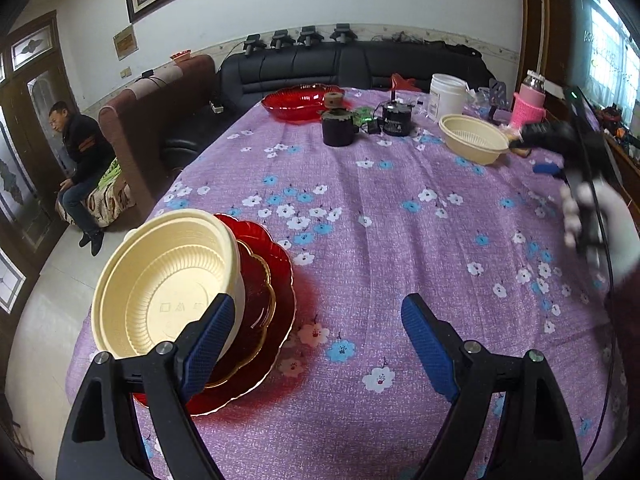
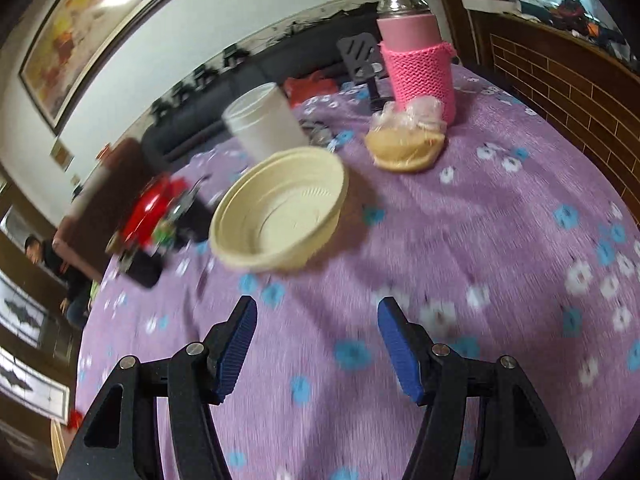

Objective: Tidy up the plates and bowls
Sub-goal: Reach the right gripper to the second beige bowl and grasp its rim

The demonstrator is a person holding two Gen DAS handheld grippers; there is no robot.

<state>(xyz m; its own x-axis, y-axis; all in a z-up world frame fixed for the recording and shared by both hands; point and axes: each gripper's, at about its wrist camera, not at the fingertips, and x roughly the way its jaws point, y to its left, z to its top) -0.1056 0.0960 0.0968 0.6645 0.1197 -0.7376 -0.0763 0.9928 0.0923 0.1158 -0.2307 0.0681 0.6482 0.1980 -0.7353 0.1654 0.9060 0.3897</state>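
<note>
Your left gripper [image 1: 318, 340] stood with its jaws spread wide over the purple flowered tablecloth [image 1: 380, 208], and nothing lay between its blue pads [image 1: 428, 344]. Just to the left of it, a cream bowl [image 1: 168, 280] sat tilted on a stack of red scalloped plates [image 1: 272, 280] near the table's front left corner; the left pad overlapped the bowl's rim in the left wrist view, but whether it touched the bowl could not be told. Your right gripper [image 2: 318, 344] also had its jaws parted and empty, pointing down at the cloth with a second cream bowl [image 2: 280, 212] a little way ahead of it, upright and apart from the pads. In the left wrist view you could see that same tool blurred at the right edge, held by your white-gloved hand [image 1: 600, 232], with its tip close to the second bowl's rim. Behind that bowl stood a white tub [image 2: 264, 124], and to its right lay a bun in clear wrap [image 2: 408, 144] at the foot of a pink-sleeved flask [image 2: 416, 60]. Farther across the table were a red glass dish [image 1: 300, 102], a dark mug [image 1: 338, 130] and a small black device [image 1: 396, 118]. A person [image 1: 78, 168] sat on a seat by the door beyond the table's left side.
</note>
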